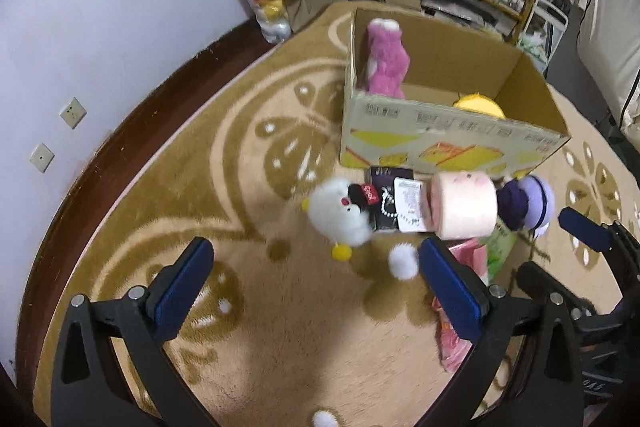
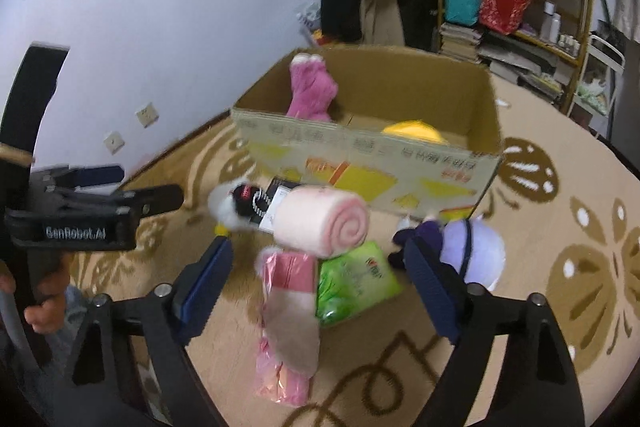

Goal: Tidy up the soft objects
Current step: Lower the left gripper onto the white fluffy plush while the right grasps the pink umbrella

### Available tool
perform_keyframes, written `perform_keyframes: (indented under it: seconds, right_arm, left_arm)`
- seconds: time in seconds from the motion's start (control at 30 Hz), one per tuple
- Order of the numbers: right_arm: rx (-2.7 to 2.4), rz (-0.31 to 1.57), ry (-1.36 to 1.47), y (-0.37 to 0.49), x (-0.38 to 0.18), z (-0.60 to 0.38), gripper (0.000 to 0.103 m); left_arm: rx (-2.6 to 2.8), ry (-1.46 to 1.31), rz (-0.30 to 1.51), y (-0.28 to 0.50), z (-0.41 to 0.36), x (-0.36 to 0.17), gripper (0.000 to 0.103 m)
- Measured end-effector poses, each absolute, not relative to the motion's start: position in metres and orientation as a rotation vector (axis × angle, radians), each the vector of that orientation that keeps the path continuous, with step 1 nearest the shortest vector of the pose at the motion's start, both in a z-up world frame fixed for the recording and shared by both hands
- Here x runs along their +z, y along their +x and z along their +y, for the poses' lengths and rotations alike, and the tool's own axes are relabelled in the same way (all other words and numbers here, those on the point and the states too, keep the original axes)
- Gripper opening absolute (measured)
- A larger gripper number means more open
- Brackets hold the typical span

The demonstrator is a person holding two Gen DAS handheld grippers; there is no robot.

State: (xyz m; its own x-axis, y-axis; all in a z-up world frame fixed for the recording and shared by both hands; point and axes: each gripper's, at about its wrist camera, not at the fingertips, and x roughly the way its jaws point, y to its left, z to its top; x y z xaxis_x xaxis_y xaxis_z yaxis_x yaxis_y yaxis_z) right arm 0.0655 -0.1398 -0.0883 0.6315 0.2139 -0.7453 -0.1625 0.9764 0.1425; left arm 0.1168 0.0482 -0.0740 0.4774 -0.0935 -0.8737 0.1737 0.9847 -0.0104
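1. Left wrist view: the left gripper (image 1: 316, 269) hangs with its blue-padded jaws spread wide and nothing between them, above the tan patterned carpet (image 1: 224, 195). The fluffy white plush bird with yellow feet (image 1: 340, 217) lies just beyond the fingertips at frame centre, touching a black tagged plush (image 1: 386, 201). Likely trouble: closing on the bird could snag the bead chain and paper tag beside it, so both come up together or the bird slips free.

2. Same view: the open cardboard box with yellow print (image 1: 440, 143) stands in the upper middle, already holding a pink furry plush (image 1: 386, 61) and a yellow round plush (image 1: 478, 107). The rolled pink towel-like plush (image 1: 462, 205) leans close against its near wall, so a careless lift might knock the box.

3. Right wrist view: the right gripper (image 2: 320, 273) is wide open and empty, straddling a pink plastic-wrapped soft pack (image 2: 286, 307) and a green tissue pack (image 2: 354, 281) at lower centre. The slick wrapping may slide out of the pads, or both packs get pinched at once.

4. Same view: the purple-and-lavender round plush (image 2: 472, 247) sits against the right finger; it could be nudged away. The left gripper at the left edge is near, so the two tools could collide.
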Motion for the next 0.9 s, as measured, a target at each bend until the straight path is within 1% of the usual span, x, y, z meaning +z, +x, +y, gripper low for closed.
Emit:
perform_keyframes:
  seconds: [0.13,0.3,0.9]
  right_arm:
    - [0.224,0.894,0.057,0.07,-0.101,-0.134,0.081]
    - [0.231,0.929,0.07,0.078,-0.115,-0.13,0.07]
    - [0.27,1.016,0.069,0.099,-0.156,-0.107,0.069]
  left_arm:
    - [-0.173,0.094,1.084,0.12,0.045,-0.081,0.102]
    - [-0.181,0.096,1.116,0.129,0.046,-0.092,0.102]
    - [-0.173,0.123,1.186,0.155,0.042,-0.118,0.102]
